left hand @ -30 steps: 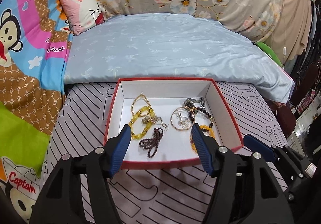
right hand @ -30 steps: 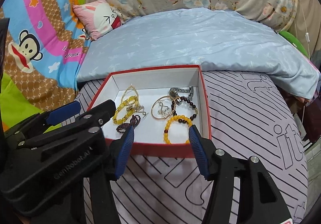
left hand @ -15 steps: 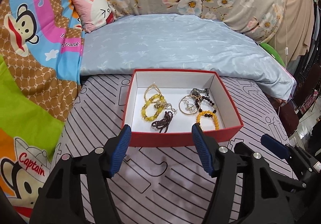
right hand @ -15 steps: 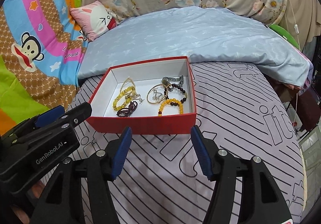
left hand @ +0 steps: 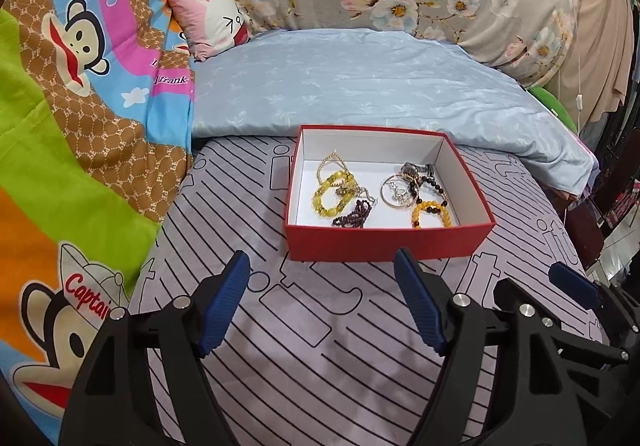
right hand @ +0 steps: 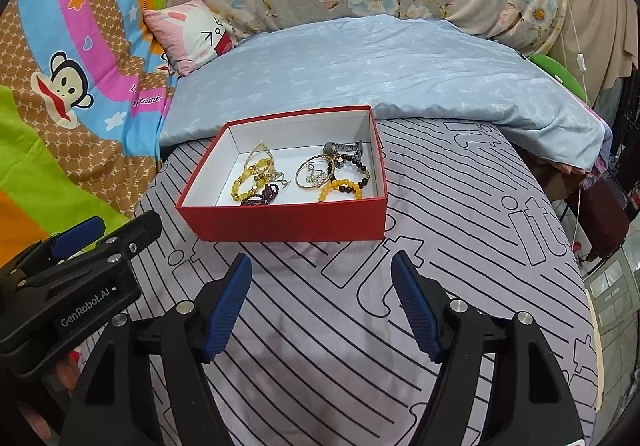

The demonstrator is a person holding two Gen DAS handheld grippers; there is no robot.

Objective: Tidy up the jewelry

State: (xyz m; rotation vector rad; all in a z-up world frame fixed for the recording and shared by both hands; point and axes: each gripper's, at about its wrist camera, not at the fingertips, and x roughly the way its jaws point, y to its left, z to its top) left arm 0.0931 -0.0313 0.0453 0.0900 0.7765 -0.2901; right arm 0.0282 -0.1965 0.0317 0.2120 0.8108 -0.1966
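Hovering short of the red box (left hand: pixel 388 244) on the bed, your left tool (left hand: pixel 322 300) and right tool (right hand: pixel 320 296) are opening, empty; the jewelry (left hand: pixel 382 198) all lies inside, apparently finished.

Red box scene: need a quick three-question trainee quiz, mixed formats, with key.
1. True or false: the red box has a lid on it.
2. Multiple choice: where does the jewelry lie? A) scattered on the striped sheet B) inside the box C) on the blue quilt
3. Fill in: between the pads of the left tool and the right tool there is ____.

Key:
1. False, it is open-topped.
2. B, including the yellow bead bracelet and gold bangle.
3. Nothing; both tools' jaws are opening, short of the box.
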